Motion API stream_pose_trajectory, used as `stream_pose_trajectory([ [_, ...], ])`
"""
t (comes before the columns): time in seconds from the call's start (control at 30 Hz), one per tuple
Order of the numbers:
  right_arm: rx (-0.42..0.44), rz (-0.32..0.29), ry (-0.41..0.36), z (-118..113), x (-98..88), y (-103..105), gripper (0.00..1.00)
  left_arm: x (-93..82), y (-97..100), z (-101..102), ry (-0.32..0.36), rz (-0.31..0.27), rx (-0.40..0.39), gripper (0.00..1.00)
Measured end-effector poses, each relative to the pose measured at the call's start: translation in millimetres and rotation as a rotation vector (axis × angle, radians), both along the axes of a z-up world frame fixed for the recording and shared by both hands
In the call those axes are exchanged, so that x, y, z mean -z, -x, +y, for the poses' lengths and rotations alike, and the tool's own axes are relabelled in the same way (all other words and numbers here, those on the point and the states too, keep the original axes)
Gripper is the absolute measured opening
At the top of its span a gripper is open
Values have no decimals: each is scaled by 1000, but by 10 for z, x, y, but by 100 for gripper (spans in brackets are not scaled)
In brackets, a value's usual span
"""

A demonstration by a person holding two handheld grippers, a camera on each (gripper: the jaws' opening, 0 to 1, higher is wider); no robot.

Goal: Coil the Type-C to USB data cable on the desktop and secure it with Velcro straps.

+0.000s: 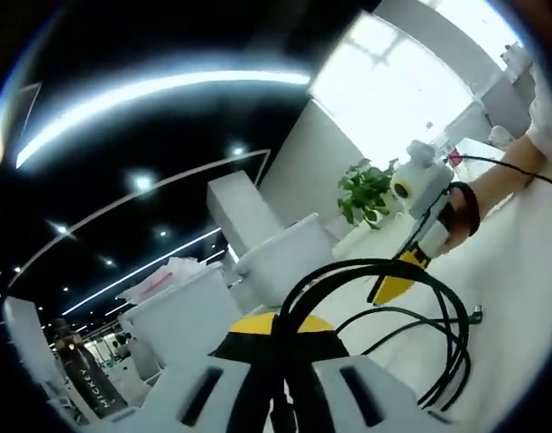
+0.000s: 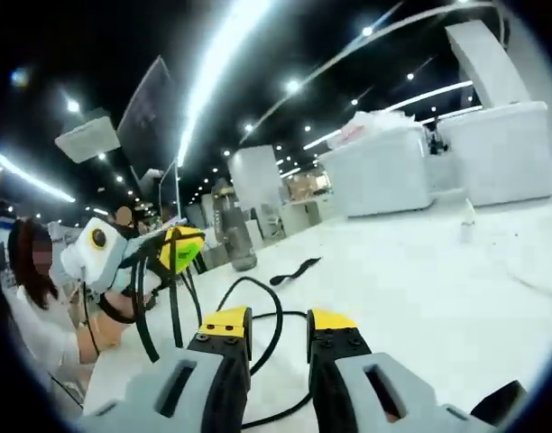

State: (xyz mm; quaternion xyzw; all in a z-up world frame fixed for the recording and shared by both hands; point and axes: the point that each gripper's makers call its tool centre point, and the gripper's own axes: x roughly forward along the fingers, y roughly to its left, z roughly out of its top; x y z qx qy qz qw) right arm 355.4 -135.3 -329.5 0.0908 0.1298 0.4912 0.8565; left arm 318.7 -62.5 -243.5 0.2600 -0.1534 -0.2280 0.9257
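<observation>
Left gripper (image 1: 280, 361) is clenched on the black data cable (image 1: 411, 298), holding its coiled loops off the white desktop (image 2: 420, 271). Right gripper (image 2: 276, 327) stands released, jaws apart, with cable slack lying between them. The Velcro strap (image 2: 294, 269) lies flat farther ahead, nearer the right gripper. Surroundings: ceiling-lit open hall.

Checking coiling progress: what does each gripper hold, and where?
The left gripper is shut on the cable, pinching its gathered loops together. The right gripper is open, holding nothing.
</observation>
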Motion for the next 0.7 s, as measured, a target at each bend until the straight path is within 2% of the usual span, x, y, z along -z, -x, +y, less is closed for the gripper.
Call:
stream_pose_trajectory([
  [0.03, 1, 7, 14, 25, 43, -9, 23, -4, 14, -19, 0, -2, 8, 4],
  [0.07, 4, 0, 22, 40, 36, -47, 18, -7, 29, -44, 0, -3, 18, 4],
  [0.1, 0, -27, 55, 47, 51, -81, 8, -7, 40, -63, 2, -3, 25, 4],
  [0.13, 18, -42, 79, 36, 79, -99, 4, -3, 48, -81, 4, 0, 33, 4],
  [0.23, 33, -151, 91, 6, -53, -131, 3, 32, 45, -91, 11, 20, 35, 4],
  [0.33, 82, -256, 55, -126, -327, -142, 2, 68, 12, -63, 16, 37, 22, 4],
  [0.43, 61, -346, 4, -150, -574, 11, 2, 88, -8, -55, 8, 38, 11, 4],
  [0.5, 41, -398, 15, -112, -653, 128, 2, 100, -26, -43, -4, 26, -6, 4],
  [0.53, 27, -436, 46, -71, -667, 183, 2, 103, -38, -28, -16, 18, -20, 4],
  [0.57, 24, -455, 62, -53, -669, 213, 2, 106, -50, -6, -28, 13, -36, 4],
  [0.7, 15, -464, 52, -12, -666, 261, 2, 97, -81, 54, -23, 2, -60, 4],
])
